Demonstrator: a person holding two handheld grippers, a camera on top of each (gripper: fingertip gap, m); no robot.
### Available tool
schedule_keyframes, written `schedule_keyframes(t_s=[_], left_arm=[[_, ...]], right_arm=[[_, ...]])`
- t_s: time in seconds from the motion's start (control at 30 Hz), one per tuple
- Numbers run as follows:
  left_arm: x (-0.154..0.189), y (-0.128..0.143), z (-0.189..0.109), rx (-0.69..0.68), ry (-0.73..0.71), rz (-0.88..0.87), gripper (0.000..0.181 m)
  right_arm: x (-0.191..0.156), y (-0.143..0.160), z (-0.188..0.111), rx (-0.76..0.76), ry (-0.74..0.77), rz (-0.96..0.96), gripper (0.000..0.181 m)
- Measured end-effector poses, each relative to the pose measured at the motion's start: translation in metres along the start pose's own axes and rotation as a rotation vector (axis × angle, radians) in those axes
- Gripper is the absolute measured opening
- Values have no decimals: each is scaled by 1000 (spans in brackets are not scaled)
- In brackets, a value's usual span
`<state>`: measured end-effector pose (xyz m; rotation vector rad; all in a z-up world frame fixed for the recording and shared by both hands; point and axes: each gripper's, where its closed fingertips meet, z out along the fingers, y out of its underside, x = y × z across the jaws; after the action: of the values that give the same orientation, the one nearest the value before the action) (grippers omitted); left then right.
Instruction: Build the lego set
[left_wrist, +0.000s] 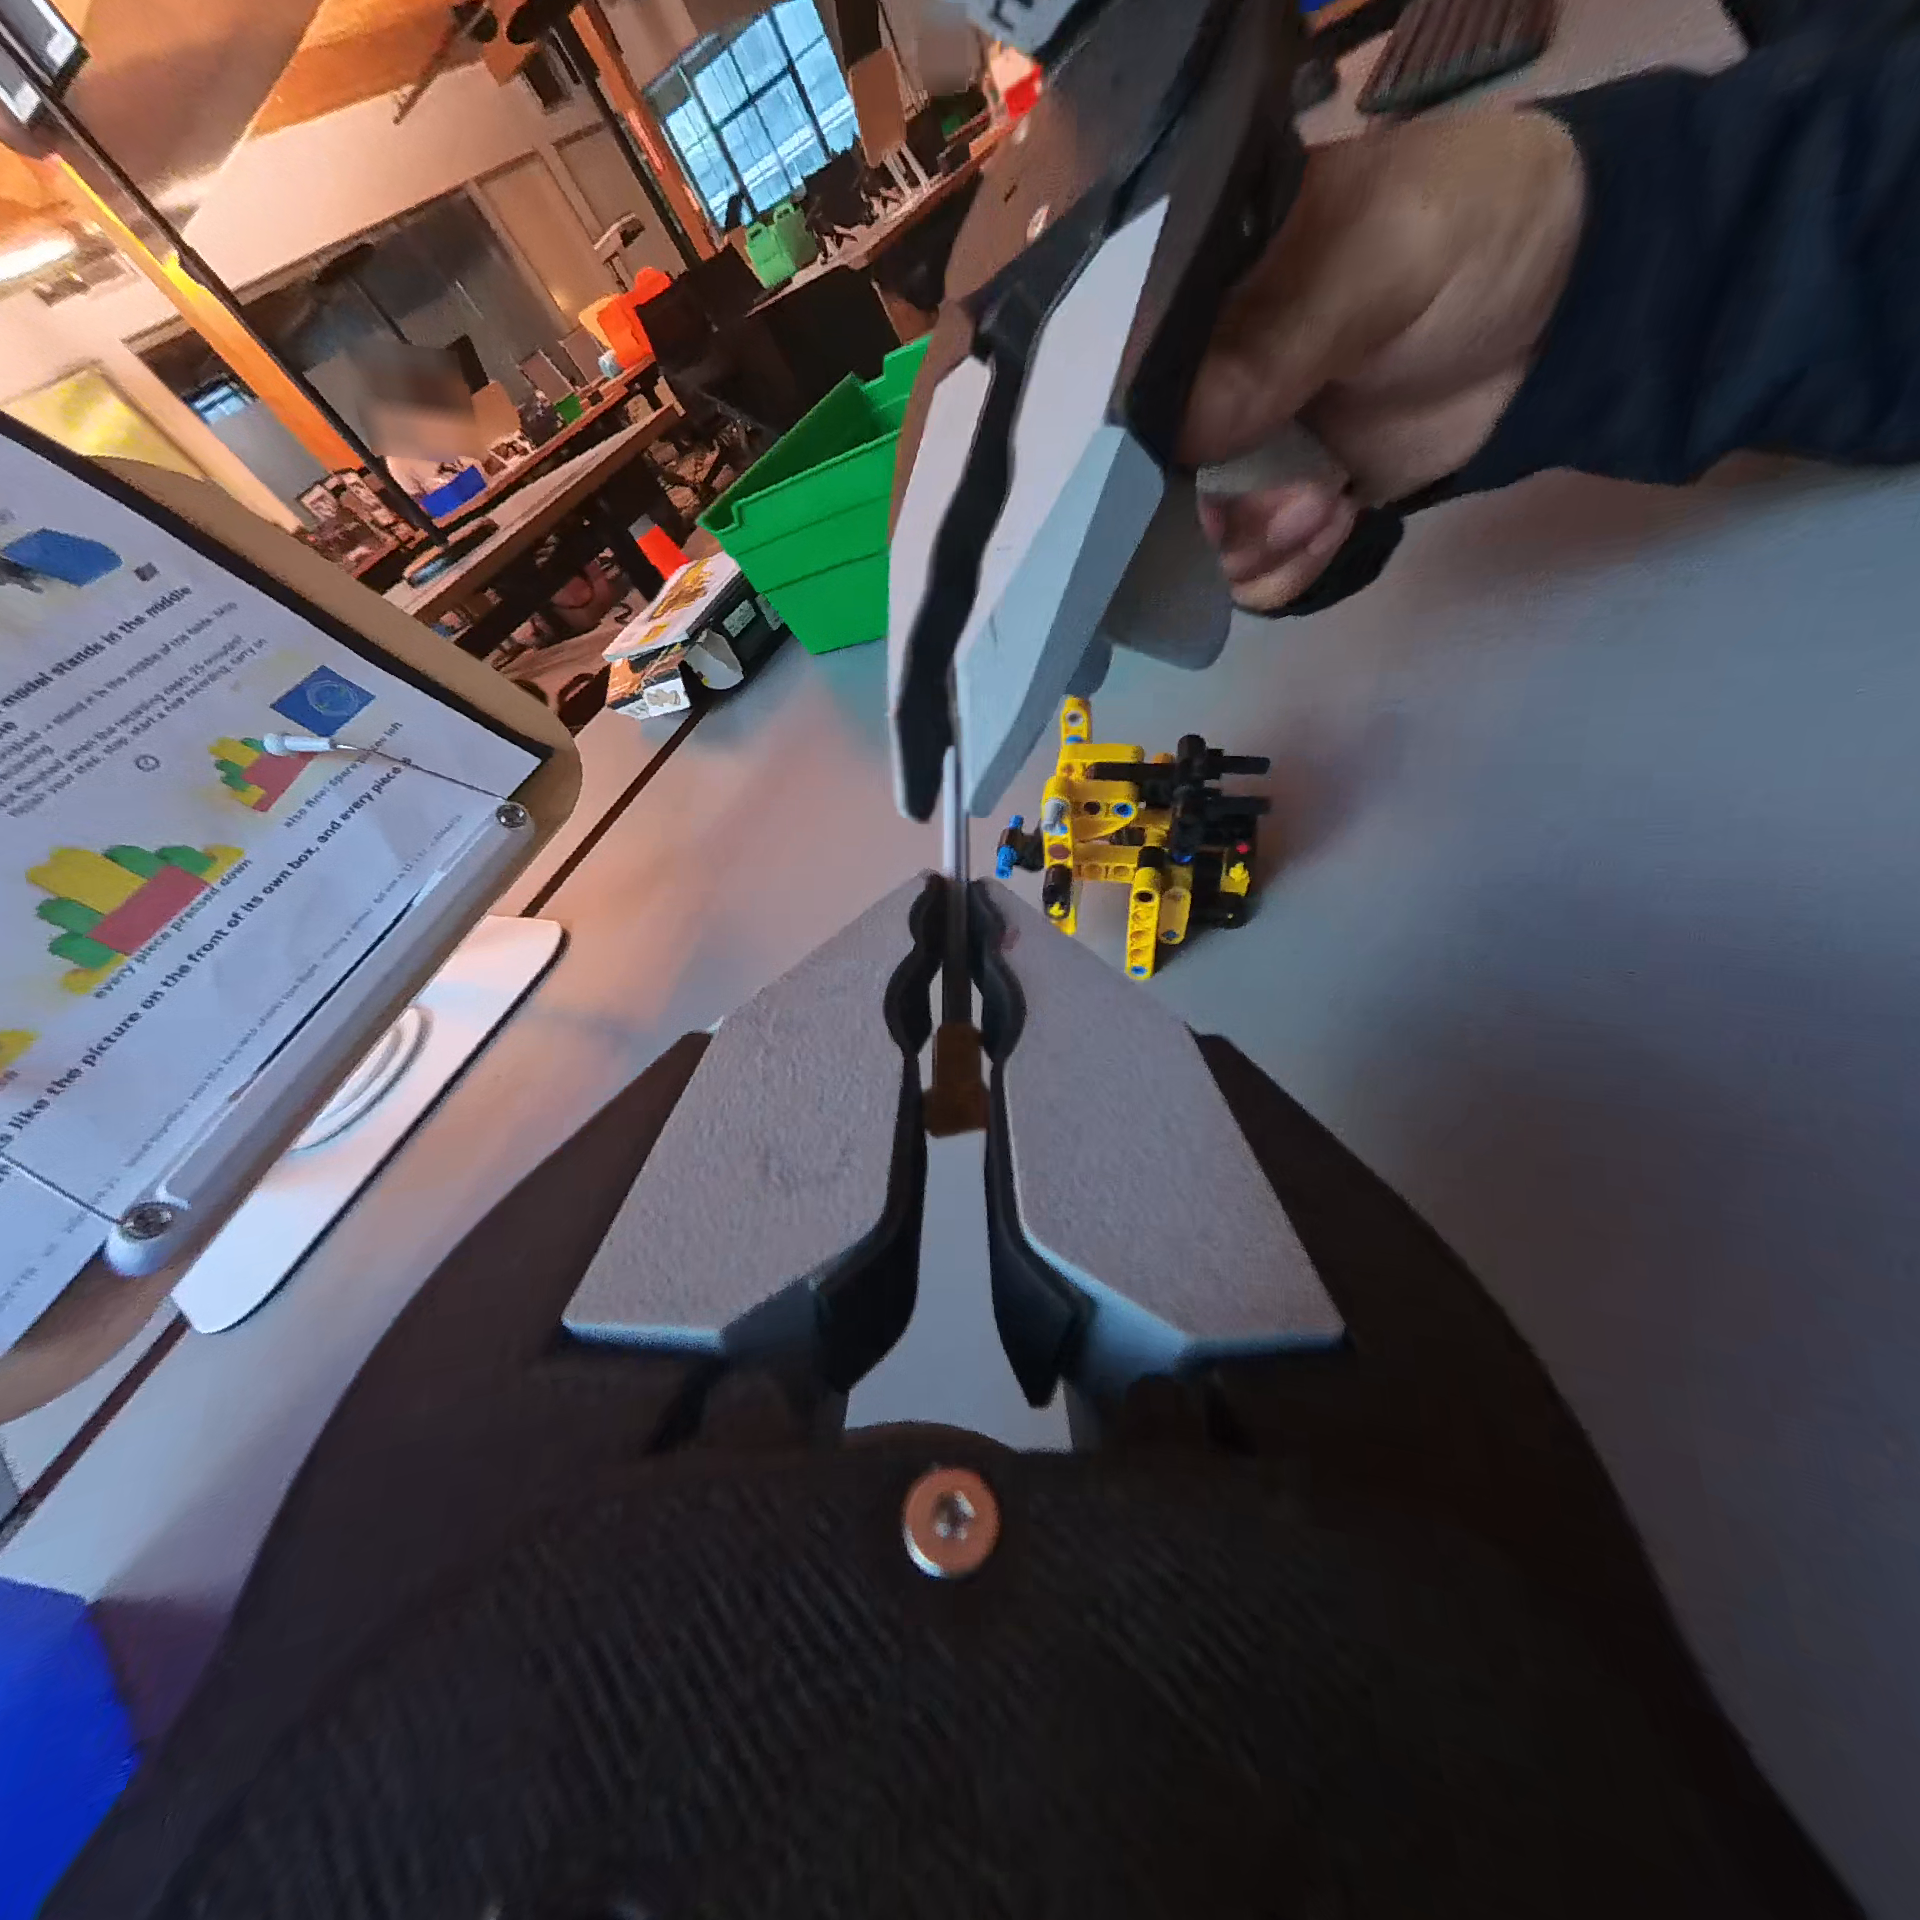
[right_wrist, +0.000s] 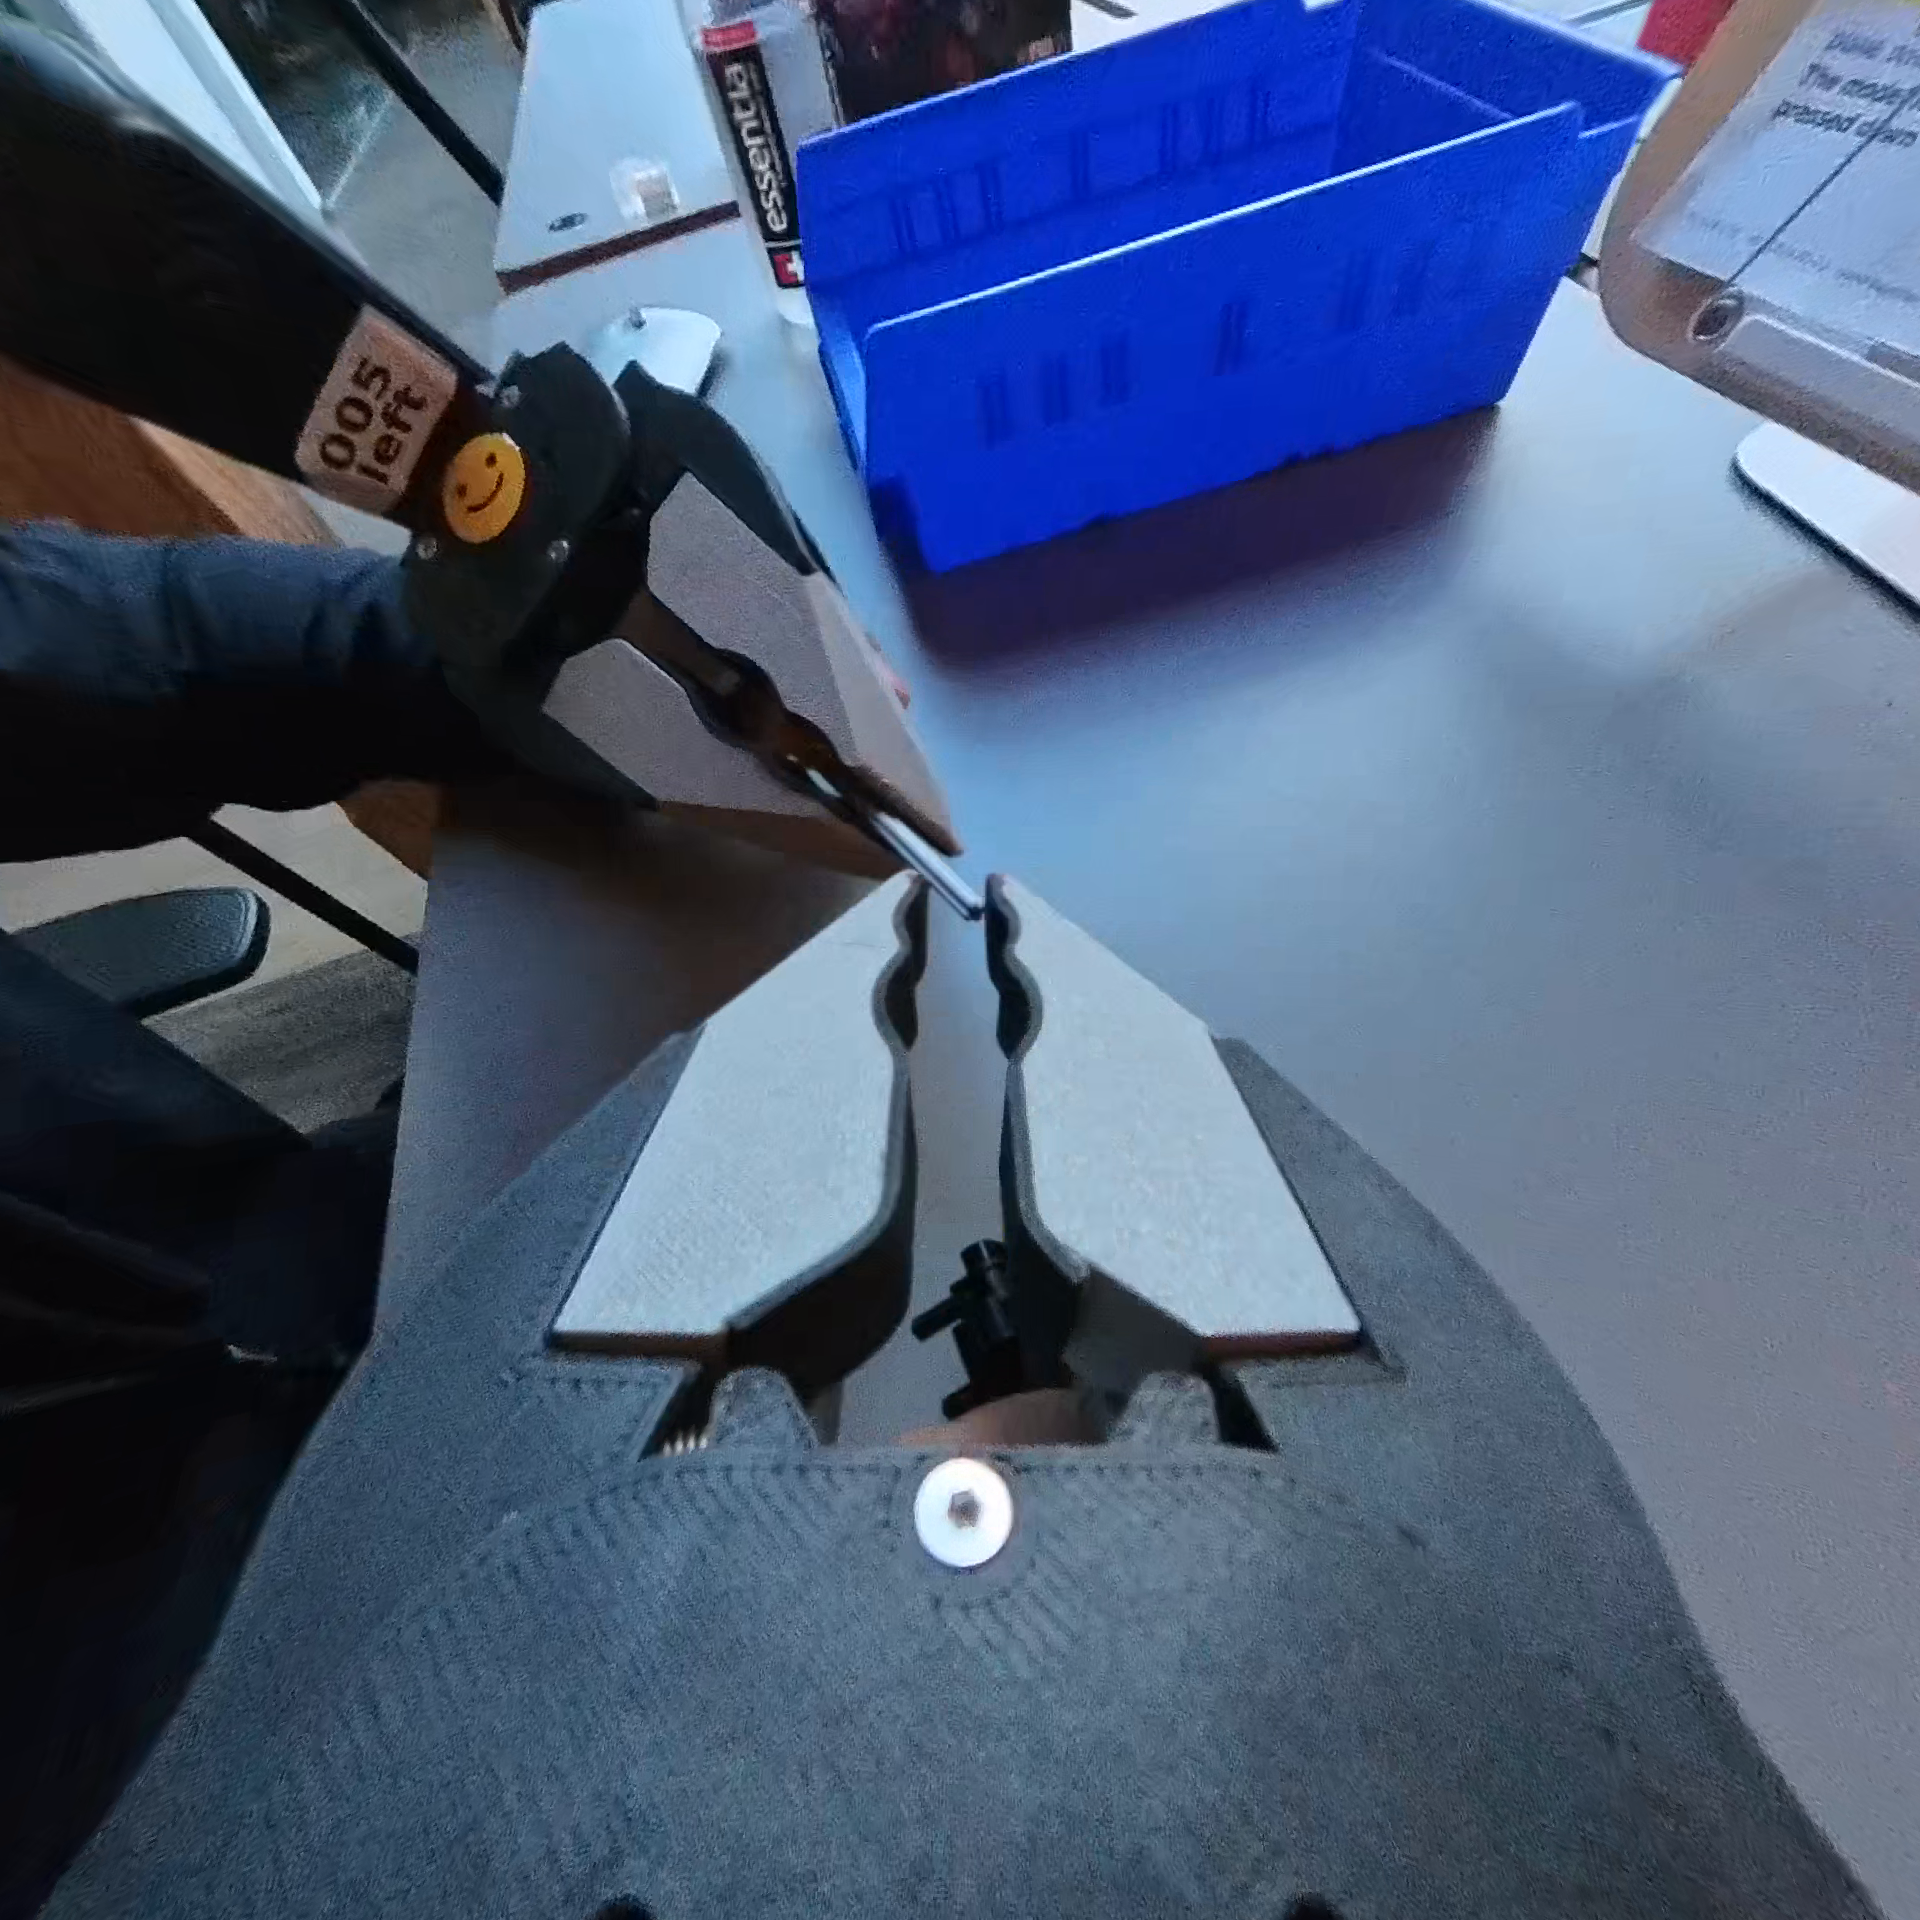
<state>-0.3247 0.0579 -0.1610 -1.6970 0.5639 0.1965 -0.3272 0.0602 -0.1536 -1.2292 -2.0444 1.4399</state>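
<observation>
My left gripper (left_wrist: 954, 883) is shut on a thin black axle (left_wrist: 955, 831) that sticks out forward; a tan piece (left_wrist: 954, 1081) sits on the axle's rear end between the fingers. My right gripper (left_wrist: 935, 810) comes down from above with its tips on either side of the axle's free end. In the right wrist view my right gripper (right_wrist: 954, 883) stands narrowly open, with the axle tip (right_wrist: 961, 899) between its tips and the left gripper (right_wrist: 930, 836) at left. The yellow and black lego model (left_wrist: 1138, 842) stands on the grey table beyond. A black lego part (right_wrist: 982, 1309) shows below between the right fingers.
Green bins (left_wrist: 821, 530) and a small printed box (left_wrist: 686, 634) stand at the table's far side. An instruction sheet on a stand (left_wrist: 208, 883) is at left. A blue bin (right_wrist: 1195, 312) and a bottle (right_wrist: 753, 156) stand beyond the grippers. Left and right tips are no more than a few centimetres apart.
</observation>
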Motion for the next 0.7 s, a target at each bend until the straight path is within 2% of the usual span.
schedule_keyframes(t_s=[0.13, 0.3, 0.5, 0.57, 0.63, 0.7], left_arm=[[0, 2, -2, -18, -8, 51, 1], [-12, 3, -6, -20, -64, 50, 5], [-17, -4, -9, 57, -12, -163, 12], [-27, -3, -12, 60, -52, -200, 28], [-28, -6, -15, 82, -29, -232, 28], [-26, -8, -17, 99, -5, -238, 17]], right_arm=[[-7, 1, -2, -9, -21, -67, 4], [-9, -8, -10, 54, -61, -55, 2], [-10, -21, -14, 153, -41, -93, 1], [-15, -21, -12, 157, -52, -106, 2], [-17, -20, -8, 158, -49, -119, 2], [-15, -21, -8, 156, -18, -151, 1]])
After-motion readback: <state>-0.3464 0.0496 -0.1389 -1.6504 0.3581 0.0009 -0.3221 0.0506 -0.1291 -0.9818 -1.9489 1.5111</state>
